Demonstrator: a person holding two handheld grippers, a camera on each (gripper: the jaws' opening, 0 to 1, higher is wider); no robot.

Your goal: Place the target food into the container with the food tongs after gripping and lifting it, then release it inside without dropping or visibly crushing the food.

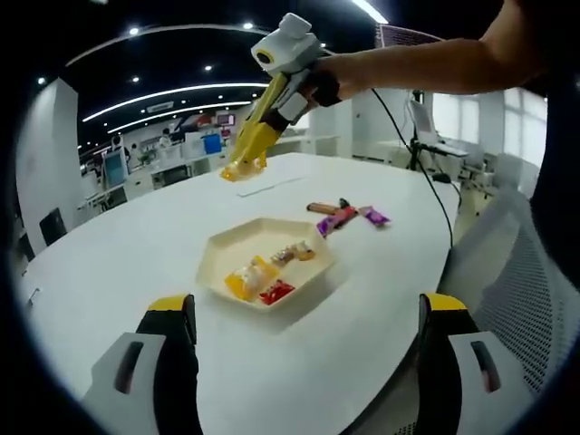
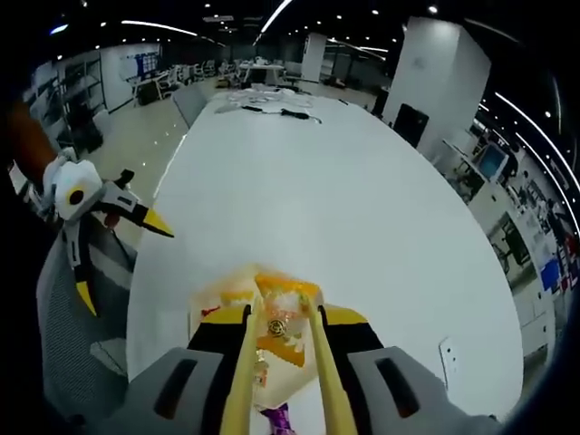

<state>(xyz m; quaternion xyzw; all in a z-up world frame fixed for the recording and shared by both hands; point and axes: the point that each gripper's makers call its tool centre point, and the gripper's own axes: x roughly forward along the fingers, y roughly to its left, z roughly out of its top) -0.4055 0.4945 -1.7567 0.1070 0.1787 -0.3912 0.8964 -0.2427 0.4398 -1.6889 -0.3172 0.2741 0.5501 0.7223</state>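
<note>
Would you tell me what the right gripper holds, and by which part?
The right gripper holds the yellow tongs by their handle end; whether the tips grip food cannot be told.

We see the tray on the table, dead ahead of our left jaws. In it, wrapped snacks sit at its six o'clock and another snack nearer centre. Beyond its rim, at two o'clock, loose bars lie on the table. The right gripper hangs above at twelve, its tongs over the tray.
</note>
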